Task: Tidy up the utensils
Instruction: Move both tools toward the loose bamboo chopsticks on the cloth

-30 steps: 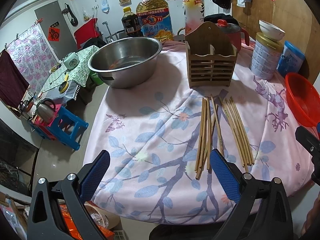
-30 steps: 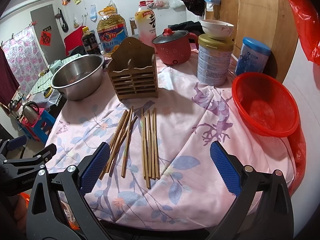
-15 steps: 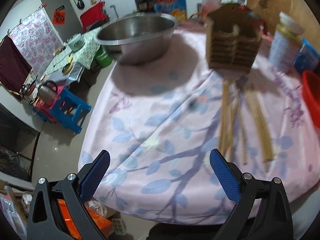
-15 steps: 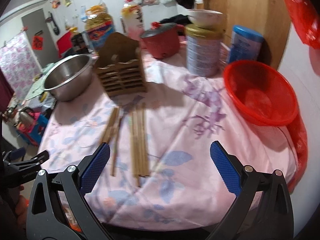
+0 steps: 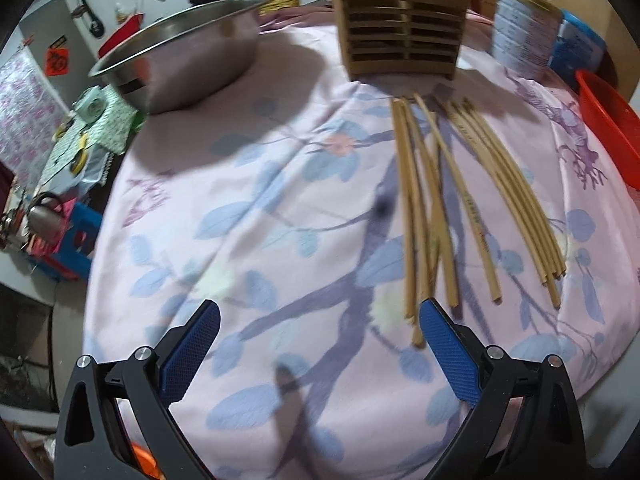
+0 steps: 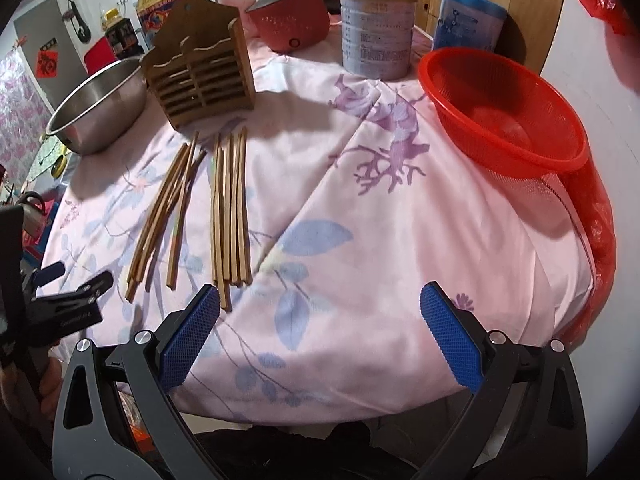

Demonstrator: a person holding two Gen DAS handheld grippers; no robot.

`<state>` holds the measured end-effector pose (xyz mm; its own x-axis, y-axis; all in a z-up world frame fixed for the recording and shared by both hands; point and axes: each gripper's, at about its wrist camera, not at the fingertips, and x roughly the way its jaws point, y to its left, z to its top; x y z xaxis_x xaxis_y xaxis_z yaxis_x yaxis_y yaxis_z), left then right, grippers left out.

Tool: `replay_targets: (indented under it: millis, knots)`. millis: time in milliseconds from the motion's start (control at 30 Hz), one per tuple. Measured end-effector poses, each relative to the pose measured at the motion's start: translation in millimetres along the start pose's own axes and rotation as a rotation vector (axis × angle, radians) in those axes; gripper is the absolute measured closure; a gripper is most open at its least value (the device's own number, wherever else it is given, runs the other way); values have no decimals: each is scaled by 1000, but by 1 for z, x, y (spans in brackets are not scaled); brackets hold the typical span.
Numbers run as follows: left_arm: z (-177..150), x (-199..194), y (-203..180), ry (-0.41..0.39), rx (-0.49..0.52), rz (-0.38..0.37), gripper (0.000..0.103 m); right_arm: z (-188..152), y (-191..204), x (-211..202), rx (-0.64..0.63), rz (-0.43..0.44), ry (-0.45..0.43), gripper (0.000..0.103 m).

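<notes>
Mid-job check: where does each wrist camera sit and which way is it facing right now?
Left wrist: behind the open left gripper, low over the near table edge, facing the holder and bowl; chopsticks lie ahead, near its right finger.
Right wrist: behind the open right gripper, facing across the cloth toward the red basket; the left gripper and a hand show at lower left.
Shared: chopsticks, holder, bowl, tin.

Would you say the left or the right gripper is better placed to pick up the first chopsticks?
Probably the left. The left gripper is open with one fingertip right at the near ends of the left bundle of chopsticks. The right gripper, also open, faces mostly bare cloth, with chopsticks at its left edge.
</notes>
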<state>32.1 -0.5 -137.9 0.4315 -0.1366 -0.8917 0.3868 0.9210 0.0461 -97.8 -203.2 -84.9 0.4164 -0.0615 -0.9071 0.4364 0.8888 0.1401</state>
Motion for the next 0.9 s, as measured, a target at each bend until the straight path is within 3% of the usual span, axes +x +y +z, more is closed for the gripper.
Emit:
replay_targets:
  millis: [233, 433, 567, 767, 900]
  knots:
    - [12, 24, -9, 18, 53, 52, 5, 4, -9, -3, 51, -21, -9, 6]
    - [14, 27, 33, 60, -28, 110, 5, 8, 0, -3, 68, -17, -19, 6]
    - [5, 15, 45, 33, -3, 90, 6, 6, 20, 0, 47, -2, -5, 6]
    - [-10, 6, 40, -18, 62, 6, 24, 1, 42, -5, 34, -3, -4, 6]
    - [-13, 8, 44, -50, 105, 4, 27, -4, 51, -13, 28, -21, -18, 6]
